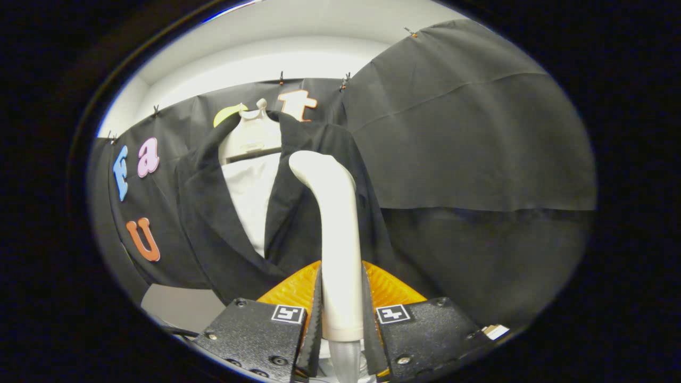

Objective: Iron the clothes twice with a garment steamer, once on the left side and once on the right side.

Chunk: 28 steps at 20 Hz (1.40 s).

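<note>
The gripper (342,303) sits at the bottom centre of the frame, pointing forward and slightly upward, its two fingers closed tight on the cream handle of the garment steamer (336,234). The handle stands upright between the fingers and curves over to the left at its top, near the middle of the frame, with a grey hose end showing just below the grip. Right behind it hangs a dark jacket (223,223), open at the front over a white mannequin torso (249,181) in the upper left-centre. The steamer's head lies over the jacket's right-hand front panel; whether it touches the cloth I cannot tell.
</note>
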### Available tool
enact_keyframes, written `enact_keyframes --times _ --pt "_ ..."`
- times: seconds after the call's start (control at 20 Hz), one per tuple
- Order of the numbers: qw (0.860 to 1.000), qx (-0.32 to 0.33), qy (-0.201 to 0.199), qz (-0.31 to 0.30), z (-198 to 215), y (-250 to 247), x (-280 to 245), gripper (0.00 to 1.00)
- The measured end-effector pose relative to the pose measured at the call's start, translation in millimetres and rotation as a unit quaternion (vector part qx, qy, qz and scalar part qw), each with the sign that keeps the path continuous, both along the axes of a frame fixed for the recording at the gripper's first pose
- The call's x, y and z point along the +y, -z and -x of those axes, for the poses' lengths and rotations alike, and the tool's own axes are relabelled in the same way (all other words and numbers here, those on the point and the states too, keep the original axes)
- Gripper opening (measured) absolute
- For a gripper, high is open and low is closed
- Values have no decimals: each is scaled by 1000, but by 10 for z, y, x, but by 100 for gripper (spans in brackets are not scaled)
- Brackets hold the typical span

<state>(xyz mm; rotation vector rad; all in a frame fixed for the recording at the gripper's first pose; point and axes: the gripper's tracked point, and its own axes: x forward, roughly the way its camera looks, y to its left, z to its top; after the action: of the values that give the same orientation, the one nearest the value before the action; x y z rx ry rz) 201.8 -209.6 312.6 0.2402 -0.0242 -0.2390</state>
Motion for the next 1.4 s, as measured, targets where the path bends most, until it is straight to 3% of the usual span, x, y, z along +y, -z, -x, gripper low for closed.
enact_keyframes --times 0.45,1.4 --pt "999 18 15 25 -257 134 131 36" --pt "994 91 5 53 -152 994 329 36"
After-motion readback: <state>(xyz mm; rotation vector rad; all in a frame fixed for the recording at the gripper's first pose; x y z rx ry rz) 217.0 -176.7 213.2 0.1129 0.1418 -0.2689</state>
